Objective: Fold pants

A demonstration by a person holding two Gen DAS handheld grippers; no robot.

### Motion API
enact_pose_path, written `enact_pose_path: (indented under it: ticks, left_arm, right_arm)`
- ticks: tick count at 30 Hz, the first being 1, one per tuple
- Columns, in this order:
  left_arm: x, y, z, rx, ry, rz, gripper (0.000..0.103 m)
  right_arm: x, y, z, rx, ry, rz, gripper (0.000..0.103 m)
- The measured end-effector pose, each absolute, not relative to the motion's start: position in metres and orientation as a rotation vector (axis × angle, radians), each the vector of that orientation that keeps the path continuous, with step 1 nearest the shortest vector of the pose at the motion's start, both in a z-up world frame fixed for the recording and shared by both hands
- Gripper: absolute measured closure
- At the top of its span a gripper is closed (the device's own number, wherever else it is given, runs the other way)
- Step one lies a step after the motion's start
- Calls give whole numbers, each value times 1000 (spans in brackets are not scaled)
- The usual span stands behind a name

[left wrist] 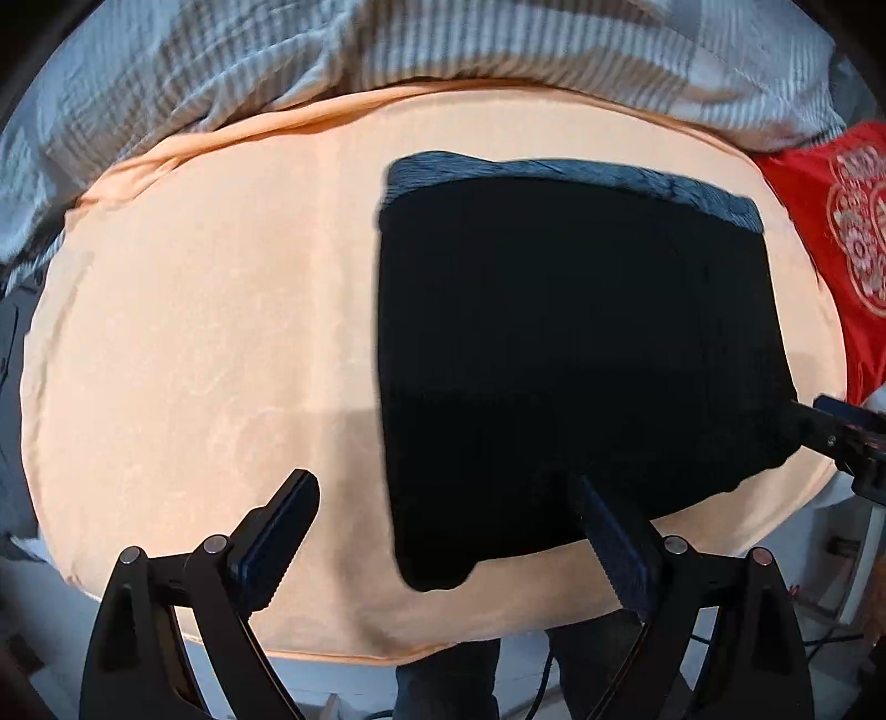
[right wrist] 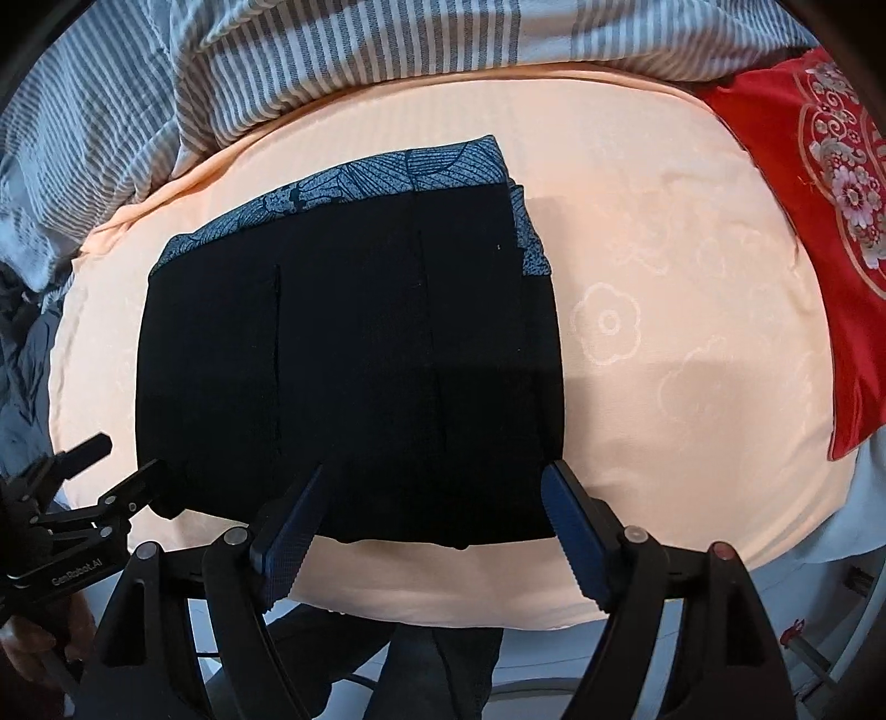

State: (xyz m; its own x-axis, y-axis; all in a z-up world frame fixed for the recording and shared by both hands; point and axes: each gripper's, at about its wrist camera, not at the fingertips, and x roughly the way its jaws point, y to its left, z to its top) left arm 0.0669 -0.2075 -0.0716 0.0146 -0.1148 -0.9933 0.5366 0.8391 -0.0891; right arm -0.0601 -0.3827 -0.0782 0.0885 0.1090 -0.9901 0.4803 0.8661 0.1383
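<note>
Two claws, both spread wide and both empty. My left gripper (left wrist: 443, 526) points down at the near edge of the bed, one finger over bare peach sheet (left wrist: 194, 332), the other over the near left corner of the pants (left wrist: 576, 360), nothing pinched between. My right gripper (right wrist: 437, 515) hangs over the near right part of the same bundle, jaws apart, pads clear of the cloth. The pants (right wrist: 349, 360) lie folded into a squat black block on the sheet, a blue patterned lining showing along the far edge and the right side. Beyond them a striped duvet (right wrist: 360, 50) is bunched up, and a red embroidered pillow (right wrist: 803, 221) sits off to the right.
</note>
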Motion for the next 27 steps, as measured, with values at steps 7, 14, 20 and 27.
enact_pose_path:
  ticks: [7,14,20,27]
  left_arm:
    - [62,-197,-102,400,1477,-523,9]
    - [59,-186,-86,386,1465,-561,9]
    - [44,-183,-66,429,1420,-581,8]
    - [23,-189,-60,433,1411,-593,0]
  right_arm:
    - [-70,-377,-79,505,1484,-323,21]
    - [-75,-365,-70,490,1472,-330,21]
    - [-85,-354,-63,524,1452,-339,21]
    - [-94,-347,-55,521,1435,-358,19]
